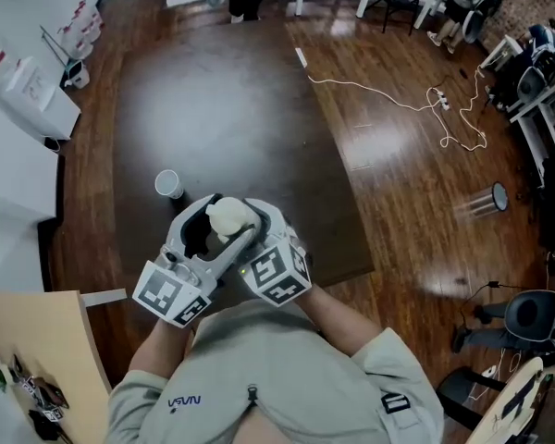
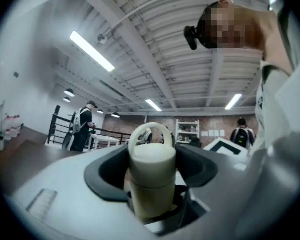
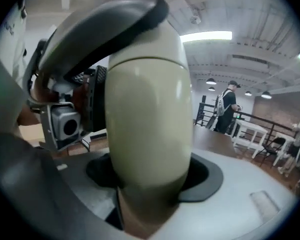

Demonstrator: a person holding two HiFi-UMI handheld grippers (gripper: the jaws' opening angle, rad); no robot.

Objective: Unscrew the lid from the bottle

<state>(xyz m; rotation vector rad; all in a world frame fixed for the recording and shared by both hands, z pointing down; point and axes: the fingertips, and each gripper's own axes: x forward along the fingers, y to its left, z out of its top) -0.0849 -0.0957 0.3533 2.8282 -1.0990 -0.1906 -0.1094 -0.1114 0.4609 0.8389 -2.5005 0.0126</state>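
While right gripper (image 1: 259, 220) clamped the bottle (image 3: 147, 109) and left gripper (image 1: 203, 225) — at eight o'clock — clasped the lid (image 2: 151, 156), unscrewing appeared due: counter-twist needed.

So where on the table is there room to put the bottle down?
The table is bare across its wide middle, from the cup out to the far edge, and along its right side. It is crowded only at the near edge, where the left gripper and right gripper clamp the bottle, close to the cup.
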